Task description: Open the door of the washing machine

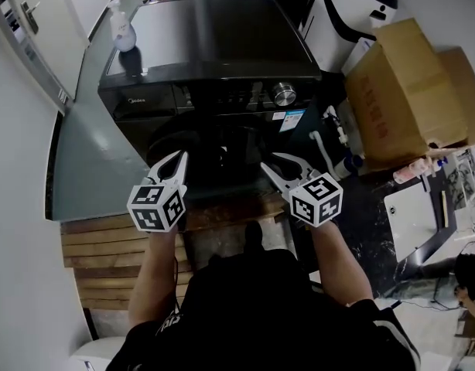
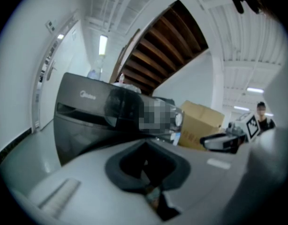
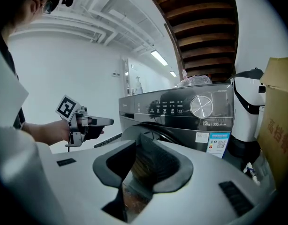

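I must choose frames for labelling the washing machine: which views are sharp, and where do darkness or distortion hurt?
Head view: the front of the washing machine is very dark and loses detail. Left gripper view: soft blur overall, strong fisheye bend, black corners. Right gripper view: the sharpest, with the knob clear, but the same fisheye bend.

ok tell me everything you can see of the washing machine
The washing machine is a glossy black front-loader standing upright. Its control panel carries a silver dial at the right, a row of small icons, and a blue-and-white sticker beneath. The round door in front looks shut. A pump bottle stands on its top at the back left corner.
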The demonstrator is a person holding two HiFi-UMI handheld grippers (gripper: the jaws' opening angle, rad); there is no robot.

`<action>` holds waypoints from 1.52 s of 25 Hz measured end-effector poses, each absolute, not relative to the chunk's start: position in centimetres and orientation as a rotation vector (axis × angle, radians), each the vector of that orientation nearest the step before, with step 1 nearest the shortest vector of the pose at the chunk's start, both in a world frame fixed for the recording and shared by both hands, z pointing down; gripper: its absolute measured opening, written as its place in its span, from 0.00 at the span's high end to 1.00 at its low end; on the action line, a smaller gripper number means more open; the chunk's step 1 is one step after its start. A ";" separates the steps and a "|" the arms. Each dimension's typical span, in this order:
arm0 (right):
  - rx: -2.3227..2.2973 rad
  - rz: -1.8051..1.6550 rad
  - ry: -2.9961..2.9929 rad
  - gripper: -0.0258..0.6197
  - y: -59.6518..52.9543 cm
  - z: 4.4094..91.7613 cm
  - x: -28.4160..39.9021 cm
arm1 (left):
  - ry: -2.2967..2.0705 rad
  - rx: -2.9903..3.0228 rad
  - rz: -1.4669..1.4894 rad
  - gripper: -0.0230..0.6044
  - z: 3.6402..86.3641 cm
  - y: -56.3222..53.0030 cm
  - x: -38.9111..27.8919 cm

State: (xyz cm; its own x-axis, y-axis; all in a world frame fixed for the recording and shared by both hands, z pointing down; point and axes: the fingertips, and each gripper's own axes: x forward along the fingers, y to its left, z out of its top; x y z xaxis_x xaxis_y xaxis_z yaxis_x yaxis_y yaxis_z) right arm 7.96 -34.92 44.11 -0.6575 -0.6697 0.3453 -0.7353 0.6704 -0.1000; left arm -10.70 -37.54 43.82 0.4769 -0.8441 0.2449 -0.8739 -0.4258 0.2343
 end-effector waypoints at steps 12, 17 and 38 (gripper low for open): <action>0.930 0.316 -2.537 0.70 -42.1 47.3 9.2 | -1.476 2.359 0.102 0.95 43.4 -41.6 -8.2; 0.842 0.308 -2.464 0.65 -44.5 49.6 9.8 | -1.473 2.340 0.139 0.95 44.2 -42.2 -7.2; 0.639 0.226 -2.254 0.60 -47.1 56.3 9.8 | -1.467 2.280 0.217 0.95 46.3 -42.3 -7.1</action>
State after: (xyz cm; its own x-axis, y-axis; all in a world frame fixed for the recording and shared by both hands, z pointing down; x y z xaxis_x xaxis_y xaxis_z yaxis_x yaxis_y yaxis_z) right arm 9.79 -47.12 56.27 -0.5798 -0.3753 0.7232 -0.5115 0.8586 0.0354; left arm -7.12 -42.34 46.32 0.4315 -0.8319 0.3489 -0.8973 -0.3559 0.2610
